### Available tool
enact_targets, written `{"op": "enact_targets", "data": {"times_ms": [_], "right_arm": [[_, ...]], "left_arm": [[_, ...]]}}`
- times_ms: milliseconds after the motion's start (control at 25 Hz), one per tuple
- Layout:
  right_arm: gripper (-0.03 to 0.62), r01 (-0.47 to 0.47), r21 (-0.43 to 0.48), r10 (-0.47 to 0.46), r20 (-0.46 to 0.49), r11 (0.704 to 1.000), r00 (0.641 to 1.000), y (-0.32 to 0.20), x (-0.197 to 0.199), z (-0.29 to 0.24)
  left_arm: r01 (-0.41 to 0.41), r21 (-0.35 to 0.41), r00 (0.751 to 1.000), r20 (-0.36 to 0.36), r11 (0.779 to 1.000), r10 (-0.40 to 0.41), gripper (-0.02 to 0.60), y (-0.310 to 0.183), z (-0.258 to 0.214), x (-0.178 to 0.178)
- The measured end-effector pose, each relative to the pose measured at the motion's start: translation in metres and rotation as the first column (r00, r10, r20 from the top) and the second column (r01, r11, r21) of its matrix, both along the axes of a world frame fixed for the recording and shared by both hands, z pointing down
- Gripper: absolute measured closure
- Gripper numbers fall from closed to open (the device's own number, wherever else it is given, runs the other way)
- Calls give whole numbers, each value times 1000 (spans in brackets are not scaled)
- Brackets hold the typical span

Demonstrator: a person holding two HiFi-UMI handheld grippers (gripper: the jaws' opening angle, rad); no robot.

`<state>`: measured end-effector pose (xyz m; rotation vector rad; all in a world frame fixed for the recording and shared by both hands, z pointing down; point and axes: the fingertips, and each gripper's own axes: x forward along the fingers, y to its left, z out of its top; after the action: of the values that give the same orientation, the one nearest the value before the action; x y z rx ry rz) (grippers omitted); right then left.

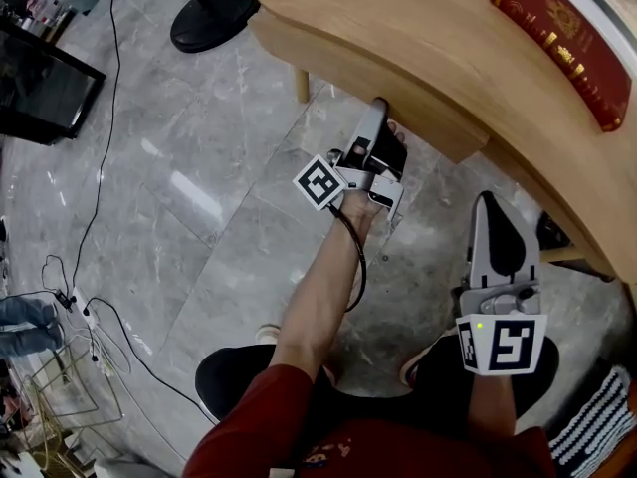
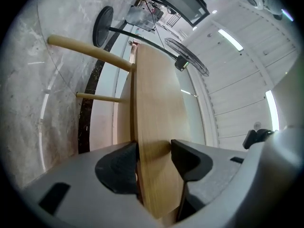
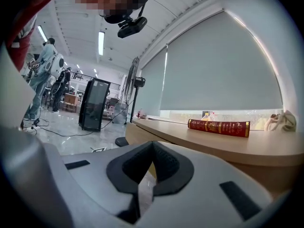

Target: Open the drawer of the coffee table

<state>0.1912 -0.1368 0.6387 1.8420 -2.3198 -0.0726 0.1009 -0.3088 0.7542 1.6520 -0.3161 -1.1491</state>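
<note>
The wooden coffee table [image 1: 428, 13] fills the head view's upper right. Below its top runs a curved wooden drawer front [image 1: 368, 73]. My left gripper [image 1: 382, 116] reaches up to that panel's lower edge. In the left gripper view the panel [image 2: 154, 94] stands edge-on between the jaws, and both dark pads [image 2: 118, 167] lie against its faces, so my left gripper [image 2: 154, 150] is shut on it. My right gripper [image 1: 495, 207] hangs lower right, away from the table, jaws together and holding nothing. In its own view my right gripper [image 3: 151, 151] faces the tabletop [image 3: 228, 144].
A red book [image 1: 562, 43] lies on the tabletop, also the red book [image 3: 218, 127] in the right gripper view. Table legs [image 2: 90, 53] stand on the grey marble floor. A black round stand base [image 1: 214, 13], cables [image 1: 100, 167] and a black cabinet [image 1: 40, 88] are at left.
</note>
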Motion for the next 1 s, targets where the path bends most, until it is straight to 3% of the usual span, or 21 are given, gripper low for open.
{"op": "enact_targets", "data": {"times_ms": [320,1000], "right_arm": [[597,-57,-7,57,19,998,998,-1,18,1],[597,-71,-50,69,-40,996,997,3,-2,18]], "left_arm": [[46,4,999,-8,999,-46,349,28,3,-26],[82,52,994,-70,995,-78,371,82,6,-83]]}}
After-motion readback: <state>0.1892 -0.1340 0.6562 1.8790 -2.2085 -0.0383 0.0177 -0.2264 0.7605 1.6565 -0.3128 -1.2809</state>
